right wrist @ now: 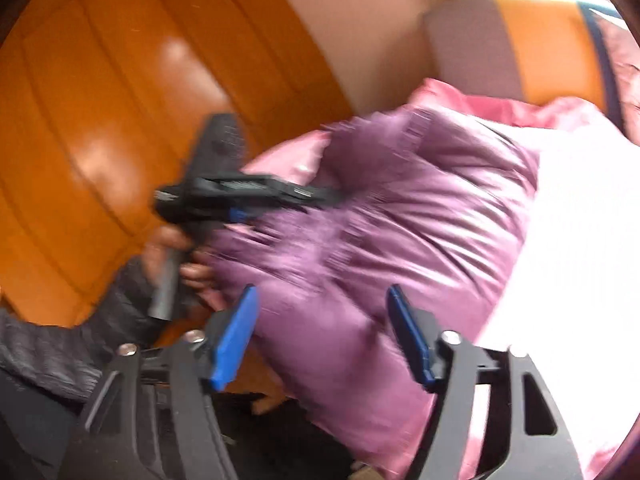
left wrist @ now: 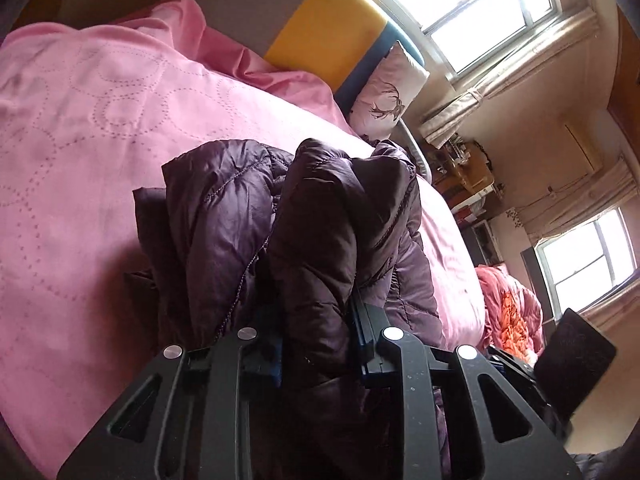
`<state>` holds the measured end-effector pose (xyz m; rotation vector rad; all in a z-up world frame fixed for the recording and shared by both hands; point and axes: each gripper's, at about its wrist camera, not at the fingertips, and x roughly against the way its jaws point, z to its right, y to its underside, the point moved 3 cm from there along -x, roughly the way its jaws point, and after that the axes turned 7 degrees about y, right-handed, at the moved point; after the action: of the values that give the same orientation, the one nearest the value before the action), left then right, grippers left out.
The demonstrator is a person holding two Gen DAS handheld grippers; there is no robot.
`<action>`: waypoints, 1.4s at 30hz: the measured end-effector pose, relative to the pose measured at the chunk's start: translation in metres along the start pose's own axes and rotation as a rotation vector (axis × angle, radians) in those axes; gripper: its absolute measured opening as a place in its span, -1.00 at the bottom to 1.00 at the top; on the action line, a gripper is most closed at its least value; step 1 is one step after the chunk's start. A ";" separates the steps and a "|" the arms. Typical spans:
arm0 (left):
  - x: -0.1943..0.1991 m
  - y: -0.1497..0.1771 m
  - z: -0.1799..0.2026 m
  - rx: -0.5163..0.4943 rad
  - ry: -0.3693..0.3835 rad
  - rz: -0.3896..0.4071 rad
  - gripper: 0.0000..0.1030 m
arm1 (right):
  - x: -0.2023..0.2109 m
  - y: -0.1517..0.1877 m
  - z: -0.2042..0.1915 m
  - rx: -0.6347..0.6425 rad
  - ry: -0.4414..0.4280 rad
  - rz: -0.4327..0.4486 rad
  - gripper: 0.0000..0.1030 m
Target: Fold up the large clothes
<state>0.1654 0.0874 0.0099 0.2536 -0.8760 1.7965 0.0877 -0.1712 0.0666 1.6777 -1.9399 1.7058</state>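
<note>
The bed point(left wrist: 80, 160) is covered by a pink quilted spread, with a yellow headboard panel point(left wrist: 328, 20) and a white pillow point(left wrist: 388, 92) seen at its far end. The purple puffer jacket point(left wrist: 280, 220) is bunched in a heap on the bed near its side edge, next to the person, probably gathered up so that a fold can be carried over. In the right wrist view the same jacket is shown blurred, lying on the pink spread in front of a wooden door point(right wrist: 100, 120).

The left claw point(left wrist: 316, 344) is clamped on a thick roll of jacket fabric; the padding is squeezed between the blue pads, so the jaws are kept partly apart by the bulk. A hold this deep is likely needed because the slippery shell would slide out of a shallow pinch.

The right claw point(right wrist: 320, 336) is held apart, with its blue pads point(right wrist: 234, 340) standing on either side of the jacket's near edge and no pressing seen; whether fabric is touched cannot be told through the blur. A second grip seems to be lined up.

A hand point(right wrist: 176, 256) and dark sleeve point(right wrist: 60, 344) are visible on the left claw's handle.
</note>
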 end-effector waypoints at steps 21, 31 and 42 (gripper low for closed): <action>0.037 0.073 -0.051 0.110 -0.346 0.102 -0.21 | -0.066 0.008 -0.023 0.268 0.022 -0.122 0.37; 0.038 0.069 -0.025 -0.010 -0.502 0.160 -0.03 | -0.072 -0.122 0.020 0.084 0.167 0.075 0.71; 0.039 0.079 -0.010 -0.093 -0.574 0.180 -0.03 | -0.136 -0.155 0.018 0.103 0.287 -0.010 0.73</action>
<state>0.0824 0.1095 -0.0104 0.6689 -1.4178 1.8695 0.2643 -0.0635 0.0754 1.3750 -1.7388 1.9476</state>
